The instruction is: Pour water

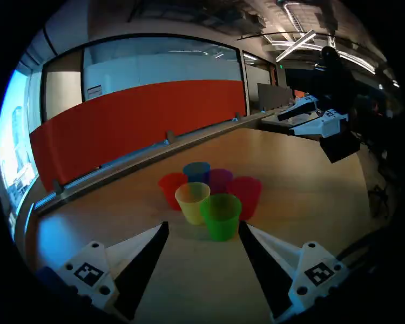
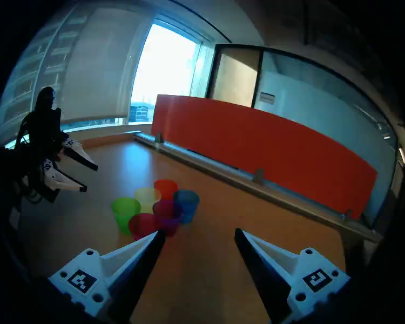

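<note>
While I hold my left tool spread wide and empty, my right tool the same, six bright cups bunched together on the surface, middle of the frame

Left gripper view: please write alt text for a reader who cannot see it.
Six coloured cups stand clustered on a wooden table, just ahead of the open left gripper. The right gripper hovers, open, at upper right; an orange panel runs behind.
</note>
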The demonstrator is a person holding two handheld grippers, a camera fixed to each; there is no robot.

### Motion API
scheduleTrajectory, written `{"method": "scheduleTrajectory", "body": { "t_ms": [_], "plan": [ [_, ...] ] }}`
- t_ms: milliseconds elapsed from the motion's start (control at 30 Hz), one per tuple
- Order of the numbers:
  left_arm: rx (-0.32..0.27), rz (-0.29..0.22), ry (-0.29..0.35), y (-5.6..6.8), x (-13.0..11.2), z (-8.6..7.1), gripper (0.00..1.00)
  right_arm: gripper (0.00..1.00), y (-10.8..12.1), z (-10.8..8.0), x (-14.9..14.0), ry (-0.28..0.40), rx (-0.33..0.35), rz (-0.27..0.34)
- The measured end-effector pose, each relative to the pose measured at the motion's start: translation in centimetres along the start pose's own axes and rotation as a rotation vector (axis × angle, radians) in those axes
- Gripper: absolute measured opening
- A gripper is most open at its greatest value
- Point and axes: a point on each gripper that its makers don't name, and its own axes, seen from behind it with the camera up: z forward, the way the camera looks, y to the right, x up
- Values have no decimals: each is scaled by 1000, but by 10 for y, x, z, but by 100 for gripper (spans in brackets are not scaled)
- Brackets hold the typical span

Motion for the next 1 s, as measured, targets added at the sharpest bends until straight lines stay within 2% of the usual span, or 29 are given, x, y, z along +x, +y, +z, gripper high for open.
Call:
{"method": "scheduleTrajectory", "body": {
  "t_ms": [367, 733, 1000],
  "plan": [
    [-63, 11, -53, 10, -11, 32, 96, 100, 6, 28, -1, -21, 36, -16],
    [-113, 25, -107, 20, -24, 56, 96, 100, 10, 53, 3, -26, 60, -34],
    [-135, 21, -133, 24, -27, 72, 96, 100, 12, 65, 2, -31, 74, -48]
  ]
}}
